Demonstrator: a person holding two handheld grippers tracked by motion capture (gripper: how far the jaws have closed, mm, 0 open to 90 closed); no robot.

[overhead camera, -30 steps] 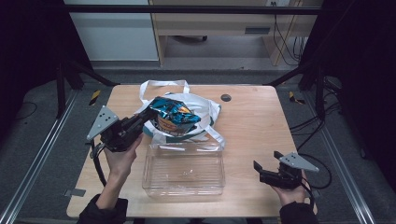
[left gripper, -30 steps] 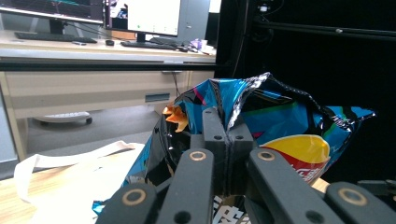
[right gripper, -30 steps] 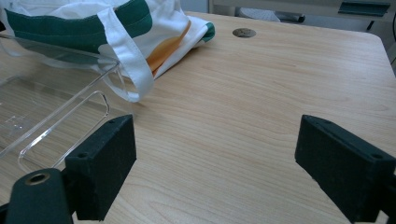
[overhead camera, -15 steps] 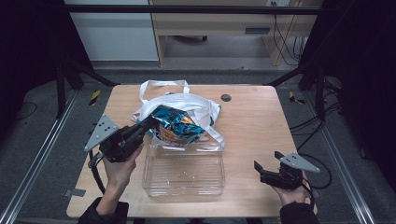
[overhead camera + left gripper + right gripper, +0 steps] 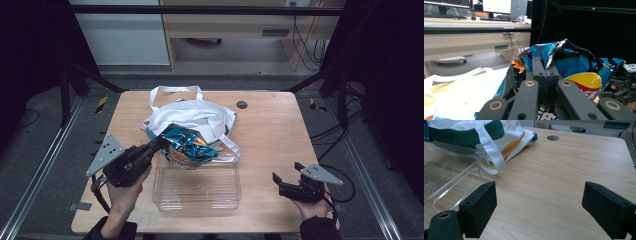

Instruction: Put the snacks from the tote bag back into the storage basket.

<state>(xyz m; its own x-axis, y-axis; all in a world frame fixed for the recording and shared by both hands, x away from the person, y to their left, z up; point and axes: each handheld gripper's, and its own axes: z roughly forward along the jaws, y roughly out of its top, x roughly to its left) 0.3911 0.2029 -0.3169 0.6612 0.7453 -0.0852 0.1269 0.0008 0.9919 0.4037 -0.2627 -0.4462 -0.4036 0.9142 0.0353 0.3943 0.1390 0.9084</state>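
Note:
My left gripper [image 5: 161, 143] is shut on the edge of a shiny blue chip bag [image 5: 187, 146], held over the far rim of a clear plastic bin [image 5: 196, 187]. In the left gripper view the closed jaws pinch the bag [image 5: 574, 65] at its crinkled edge, left gripper [image 5: 545, 72]. A white tote bag [image 5: 192, 114] with green trim lies behind the bin, tote bag [image 5: 479, 132] also in the right gripper view. My right gripper [image 5: 278, 183] rests open low over the table's front right, right gripper [image 5: 539, 205] with nothing between its pads.
The wooden table [image 5: 270, 130] has a small dark round hole cover [image 5: 242, 104] at the back, hole cover [image 5: 553, 137]. The bin's clear corner [image 5: 451, 182] lies left of my right gripper. A desk and cables stand beyond the table.
My left gripper has carried the chip bag out of the tote toward me and down, now over the bin's far edge. The right gripper has not moved.

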